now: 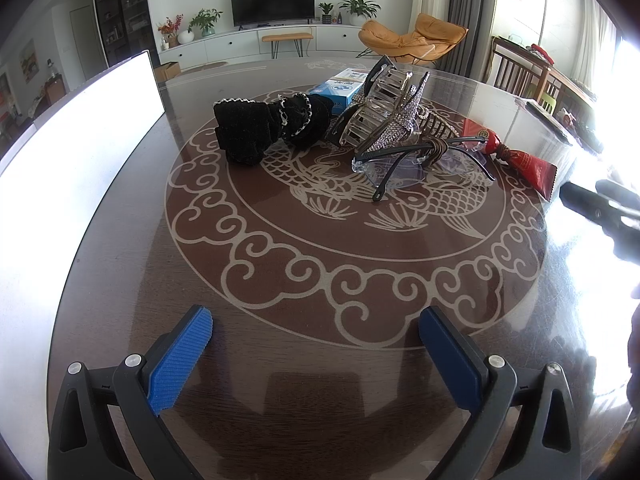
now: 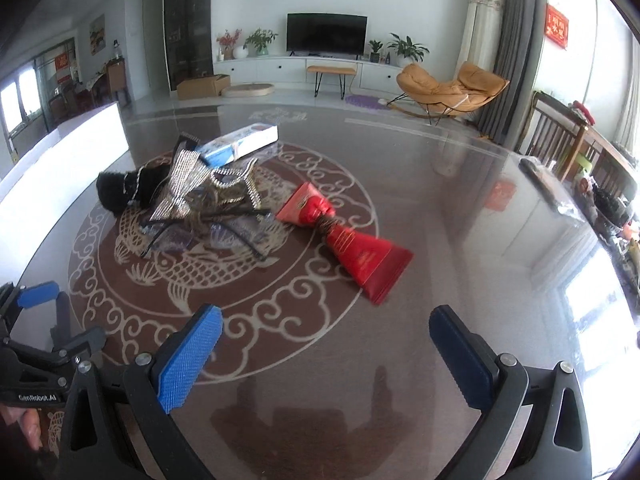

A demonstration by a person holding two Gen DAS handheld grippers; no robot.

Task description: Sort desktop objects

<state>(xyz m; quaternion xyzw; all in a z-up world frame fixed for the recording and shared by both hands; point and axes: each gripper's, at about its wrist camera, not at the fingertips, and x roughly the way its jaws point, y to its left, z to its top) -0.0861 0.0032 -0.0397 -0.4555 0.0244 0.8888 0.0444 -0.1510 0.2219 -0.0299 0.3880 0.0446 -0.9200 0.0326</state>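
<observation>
A heap of small objects lies at the middle of the round glass-topped table (image 1: 320, 280). It holds a black scrunchie (image 1: 264, 126), rhinestone hair claws (image 1: 384, 116), dark-framed glasses (image 1: 420, 164), a blue and white box (image 1: 340, 88) and a red packet tied in the middle (image 1: 528, 164). My left gripper (image 1: 316, 344) is open and empty, well short of the heap. In the right wrist view the red packet (image 2: 352, 240) lies nearest, with the glasses (image 2: 208, 228), claws (image 2: 200, 188), scrunchie (image 2: 120, 192) and box (image 2: 240, 142) further left. My right gripper (image 2: 326, 344) is open and empty.
A bright white box (image 1: 80, 152) stands at the table's left edge. Wooden chairs (image 2: 560, 140) and clutter sit at the right. The right gripper's black frame (image 1: 600, 204) shows at the right of the left wrist view; the left gripper (image 2: 40, 320) shows at the lower left of the right wrist view.
</observation>
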